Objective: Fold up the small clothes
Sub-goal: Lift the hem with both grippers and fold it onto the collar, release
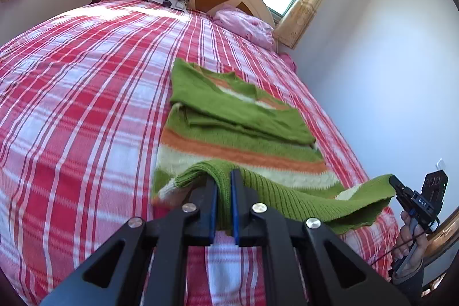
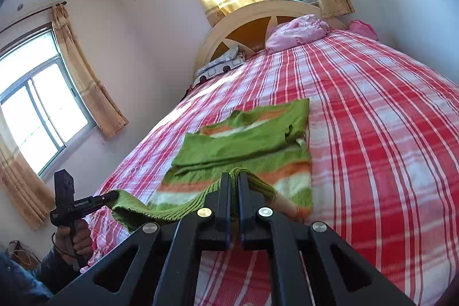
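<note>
Both jaws sit narrow, pinched on the ribbed hem of the green striped sweater [image 1: 241,131]: left gripper [image 1: 223,177] at one corner, right gripper [image 2: 233,177] at the other, hem strung slack between.

Risks, judged: thin bite on stretchy knit, so a corner may slip out mid-carry; uneven travel would skew the fold; dragging could disturb the sleeves already folded in beyond the jaws.

Sweater: green, with orange and cream bands, body flat on the plaid bedspread [image 1: 86,105] ahead.
</note>
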Available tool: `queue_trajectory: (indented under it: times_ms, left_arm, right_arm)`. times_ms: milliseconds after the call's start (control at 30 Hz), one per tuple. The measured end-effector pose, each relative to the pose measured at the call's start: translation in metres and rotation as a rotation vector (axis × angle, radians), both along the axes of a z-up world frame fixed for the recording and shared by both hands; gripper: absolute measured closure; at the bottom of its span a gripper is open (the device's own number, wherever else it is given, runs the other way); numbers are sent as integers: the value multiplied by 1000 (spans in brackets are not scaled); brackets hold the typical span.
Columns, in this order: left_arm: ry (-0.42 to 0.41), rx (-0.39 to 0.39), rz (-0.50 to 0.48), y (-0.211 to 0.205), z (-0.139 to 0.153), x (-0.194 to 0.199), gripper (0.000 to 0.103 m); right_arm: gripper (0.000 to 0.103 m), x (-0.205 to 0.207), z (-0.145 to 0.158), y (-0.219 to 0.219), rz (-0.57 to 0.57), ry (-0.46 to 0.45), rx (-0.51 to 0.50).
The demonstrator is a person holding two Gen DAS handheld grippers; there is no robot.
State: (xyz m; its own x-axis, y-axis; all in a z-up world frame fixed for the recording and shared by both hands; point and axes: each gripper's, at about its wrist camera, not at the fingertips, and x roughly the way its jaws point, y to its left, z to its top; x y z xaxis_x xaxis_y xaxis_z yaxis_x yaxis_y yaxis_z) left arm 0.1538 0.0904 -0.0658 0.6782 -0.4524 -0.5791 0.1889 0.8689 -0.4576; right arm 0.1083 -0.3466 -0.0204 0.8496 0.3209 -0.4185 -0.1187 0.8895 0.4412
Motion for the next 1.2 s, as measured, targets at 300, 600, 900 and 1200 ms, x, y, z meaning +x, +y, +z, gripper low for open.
queue_trajectory:
  times_ms: [300,600,900,1200]
  left_arm:
    - [-37,19,23,-5,20,67,94]
    - [-49,30,43,-12,32,137,94]
    - [7,59,70,-19,17,214,94]
    - [85,102,95,-32,-17,273,94]
  right_arm:
    - [100,78,23,-12,-14,-4,-21]
    - [100,155,32,-24,-33,12,-45]
    - [100,241,7,-40,-52,108,-45]
    - [100,321,-40,-52,-70,242,-71]
